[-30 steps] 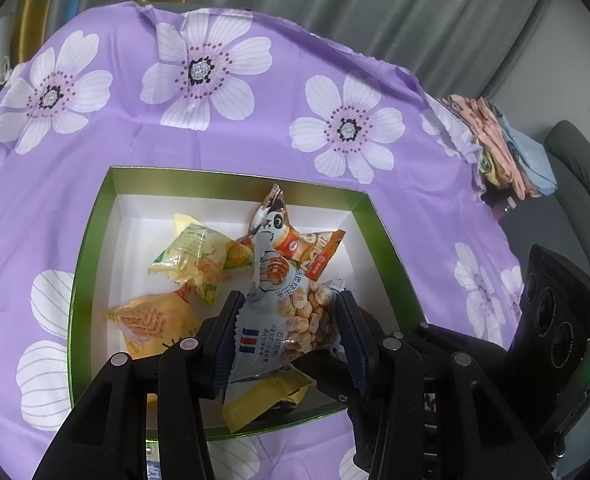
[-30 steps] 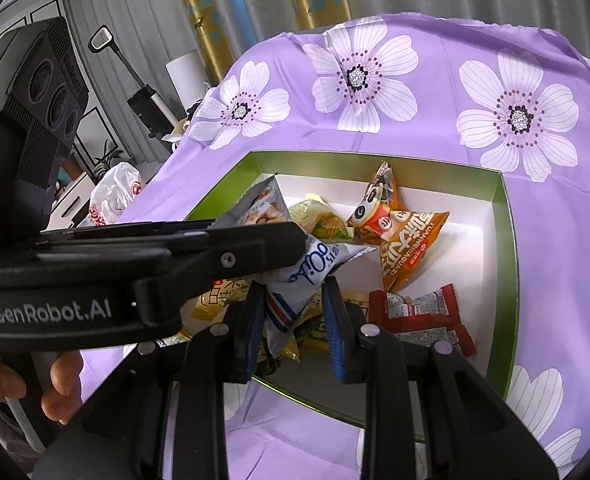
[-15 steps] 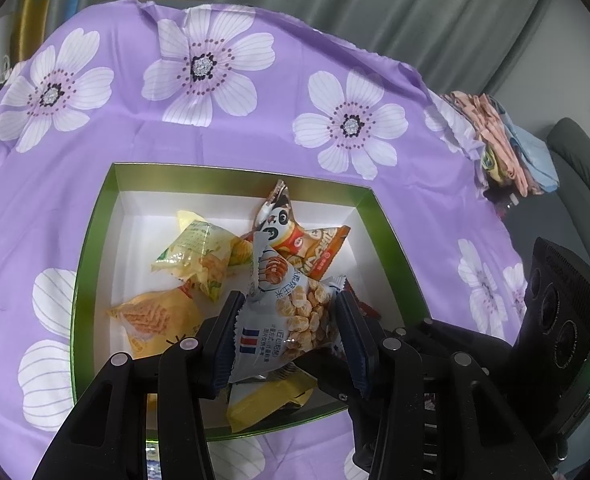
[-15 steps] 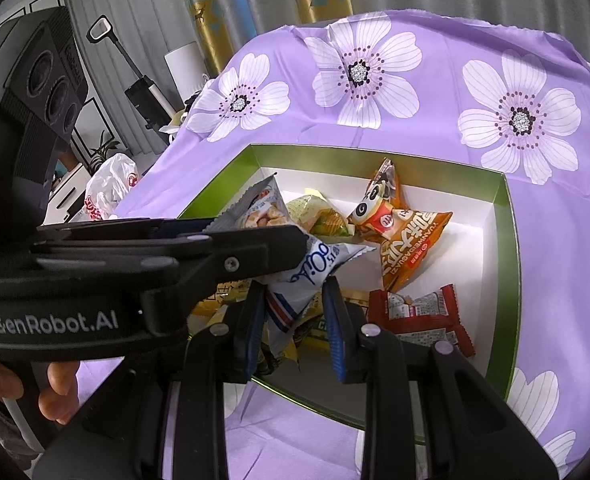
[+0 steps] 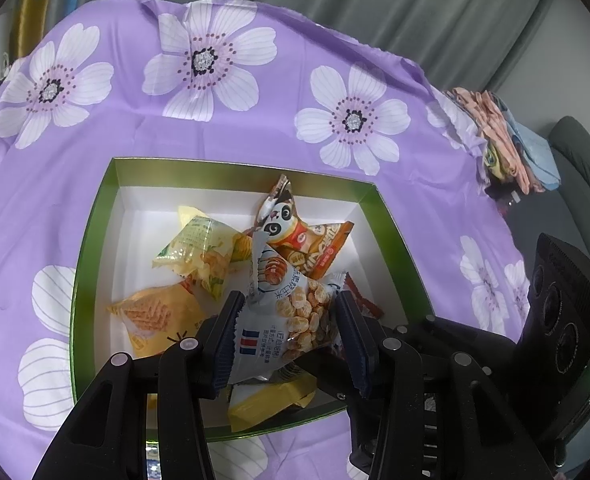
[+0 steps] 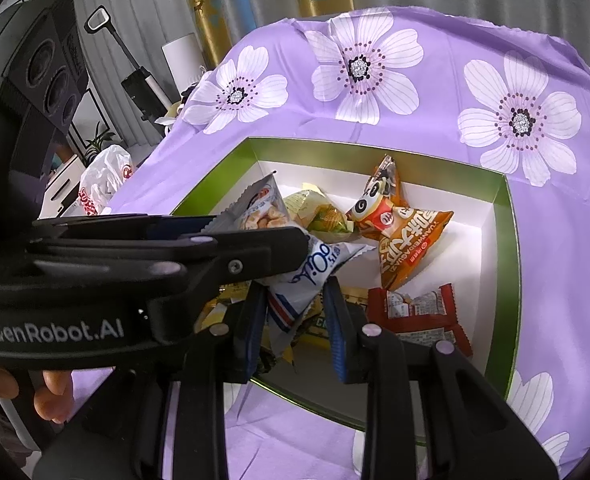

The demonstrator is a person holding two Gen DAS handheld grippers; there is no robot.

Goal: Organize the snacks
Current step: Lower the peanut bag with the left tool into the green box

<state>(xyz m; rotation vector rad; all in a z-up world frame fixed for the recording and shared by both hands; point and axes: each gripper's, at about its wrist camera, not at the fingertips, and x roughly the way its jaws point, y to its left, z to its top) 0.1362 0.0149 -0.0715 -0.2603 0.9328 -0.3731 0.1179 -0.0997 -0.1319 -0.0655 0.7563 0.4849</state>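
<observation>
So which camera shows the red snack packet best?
The right wrist view: the red packet lies in plain sight in the box. The left wrist view shows only a sliver of it behind the gripper finger.

- The left tool [image 5: 289, 336] angles downward, its two fingers clamped against the sides of a pale snack packet [image 5: 291, 312].
- The right tool [image 6: 295, 320] angles downward too, its fingers pinching a lower corner of that packet.
- Bare fingertips [image 6: 51, 396] of a hand show under the left tool's handle.
</observation>
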